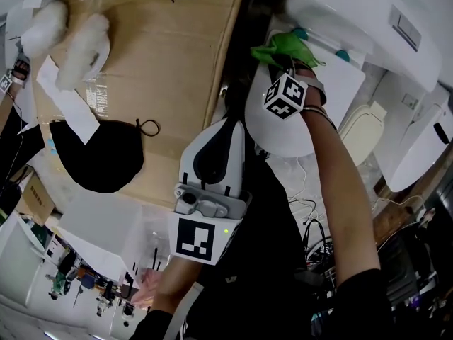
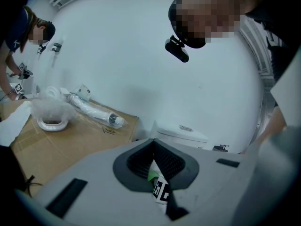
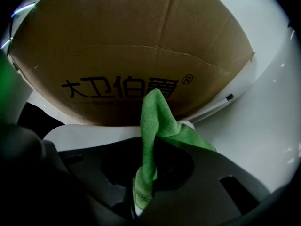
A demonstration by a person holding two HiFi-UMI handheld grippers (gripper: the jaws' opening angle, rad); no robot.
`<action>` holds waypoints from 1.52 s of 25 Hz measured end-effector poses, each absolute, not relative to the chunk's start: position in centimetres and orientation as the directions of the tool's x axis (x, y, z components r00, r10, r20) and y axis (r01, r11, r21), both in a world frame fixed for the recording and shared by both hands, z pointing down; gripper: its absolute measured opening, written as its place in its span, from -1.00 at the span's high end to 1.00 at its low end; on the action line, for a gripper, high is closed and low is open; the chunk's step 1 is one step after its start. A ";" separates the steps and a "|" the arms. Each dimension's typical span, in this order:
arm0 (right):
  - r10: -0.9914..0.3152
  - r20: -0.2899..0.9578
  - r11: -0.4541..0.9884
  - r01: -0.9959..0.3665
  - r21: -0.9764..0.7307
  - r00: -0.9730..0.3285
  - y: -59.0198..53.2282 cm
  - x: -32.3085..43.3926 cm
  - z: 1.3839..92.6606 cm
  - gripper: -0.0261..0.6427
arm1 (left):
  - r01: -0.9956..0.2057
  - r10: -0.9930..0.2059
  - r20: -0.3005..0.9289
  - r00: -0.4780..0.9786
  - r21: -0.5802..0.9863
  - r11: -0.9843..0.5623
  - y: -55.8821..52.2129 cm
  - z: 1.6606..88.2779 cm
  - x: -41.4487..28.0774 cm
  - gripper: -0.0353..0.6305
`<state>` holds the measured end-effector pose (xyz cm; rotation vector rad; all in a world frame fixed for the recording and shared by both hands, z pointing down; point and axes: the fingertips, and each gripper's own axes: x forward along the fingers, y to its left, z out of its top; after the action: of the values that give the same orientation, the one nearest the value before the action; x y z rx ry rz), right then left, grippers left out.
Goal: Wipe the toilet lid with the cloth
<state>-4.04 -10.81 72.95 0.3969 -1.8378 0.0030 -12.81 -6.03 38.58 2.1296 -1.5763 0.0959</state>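
Observation:
My right gripper (image 1: 291, 68) is shut on a green cloth (image 1: 283, 47) and holds it up against the white toilet (image 1: 368, 13), next to a flat white panel (image 1: 345, 83) that may be the lid. In the right gripper view the cloth (image 3: 153, 121) hangs bunched between the closed jaws of the right gripper (image 3: 148, 173), with white toilet surface (image 3: 263, 121) to the right. My left gripper (image 1: 230, 122) hovers lower and left of the toilet, shut with nothing in it. The left gripper (image 2: 155, 166) points toward the toilet tank (image 2: 181, 133).
A big cardboard box (image 1: 163, 62) lies left of the toilet, with wrapped white parts (image 1: 78, 41) and a black bag (image 1: 99, 154) on it. More white toilet pieces (image 1: 417, 147) stand at the right. Cables (image 1: 311, 218) trail on the floor. Another person (image 2: 21, 36) works at the far left.

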 end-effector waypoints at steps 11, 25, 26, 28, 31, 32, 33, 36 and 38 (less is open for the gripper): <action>-0.229 0.932 0.972 -0.110 0.206 -0.283 -4.7 -6.6 73.8 0.74 | -0.926 -0.894 0.332 0.302 0.326 -0.191 -3.2 38.8 -13.5 0.87; -0.192 0.931 0.977 0.025 0.210 -0.312 2.4 -7.7 74.3 0.75 | -0.933 -0.914 0.301 0.272 0.316 -0.173 1.1 38.5 -13.3 0.87; -0.191 0.930 0.977 0.036 0.212 -0.314 2.9 -7.7 74.4 0.75 | -0.933 -0.916 0.297 0.271 0.315 -0.174 1.5 38.5 -13.3 0.87; -0.187 0.930 0.974 0.063 0.217 -0.316 4.2 -7.8 74.4 0.75 | -0.934 -0.917 0.294 0.269 0.313 -0.174 2.2 38.5 -13.1 0.87; -0.179 0.932 0.969 0.107 0.222 -0.317 6.2 -7.8 74.5 0.75 | -0.934 -0.917 0.296 0.269 0.313 -0.173 3.3 38.6 -12.6 0.87; -0.177 0.932 0.967 0.123 0.225 -0.317 6.8 -7.7 74.5 0.75 | -0.934 -0.916 0.296 0.270 0.313 -0.174 3.7 38.6 -12.5 0.87; -0.175 0.933 0.964 0.139 0.228 -0.315 7.4 -7.7 74.6 0.75 | -0.933 -0.916 0.295 0.271 0.313 -0.175 4.0 38.6 -12.3 0.87; -0.177 0.935 0.952 0.188 0.242 -0.308 9.0 -7.4 74.6 0.75 | -0.934 -0.918 0.291 0.269 0.312 -0.174 5.1 38.4 -11.9 0.87; -0.174 0.934 0.945 0.212 0.247 -0.312 10.1 -7.0 74.5 0.75 | -0.935 -0.920 0.289 0.266 0.310 -0.173 5.8 38.3 -11.6 0.87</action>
<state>-7.04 10.07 74.51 -0.0284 -1.8486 -0.3839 -11.61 5.80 38.28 2.1212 -1.6786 0.0493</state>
